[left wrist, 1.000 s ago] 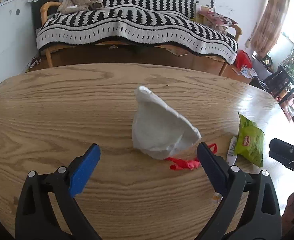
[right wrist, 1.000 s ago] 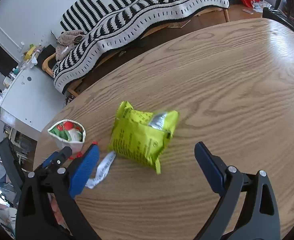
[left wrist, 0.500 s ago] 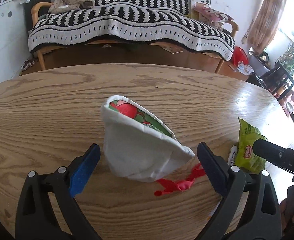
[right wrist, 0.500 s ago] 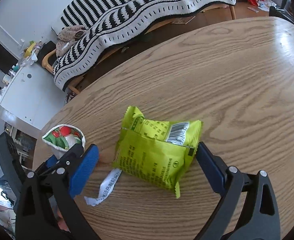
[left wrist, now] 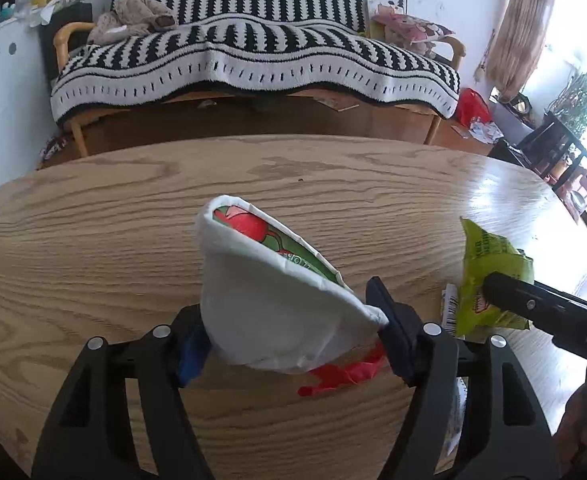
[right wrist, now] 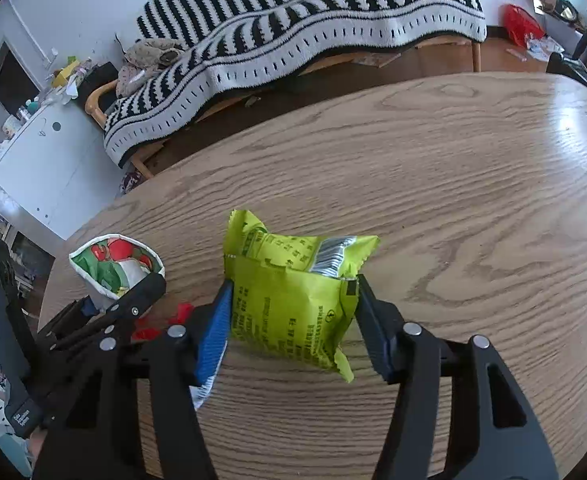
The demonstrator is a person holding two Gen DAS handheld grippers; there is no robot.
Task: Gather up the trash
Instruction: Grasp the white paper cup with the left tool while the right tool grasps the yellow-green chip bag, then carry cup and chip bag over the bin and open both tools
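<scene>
My left gripper [left wrist: 289, 332] is shut on a squashed white paper cup [left wrist: 269, 304] with a red and green printed inside, on the wooden table [left wrist: 93, 240]. The cup also shows in the right wrist view [right wrist: 113, 268]. My right gripper [right wrist: 293, 320] is shut on a lime-green snack wrapper [right wrist: 289, 300], which also shows in the left wrist view [left wrist: 489, 272]. A red scrap [left wrist: 345, 374] lies on the table under the cup. A white paper strip [left wrist: 449, 312] lies beside the wrapper.
A sofa under a black-and-white striped blanket [left wrist: 253, 60] stands beyond the table's far edge. A white cabinet [right wrist: 33, 168] stands to the left. Dark chairs [left wrist: 553, 152] and a red bag [left wrist: 471, 108] are on the floor to the right.
Both grippers moved forward and closed: the left on the paper cup, the right on the green wrapper. The cup is squeezed flatter than before.
</scene>
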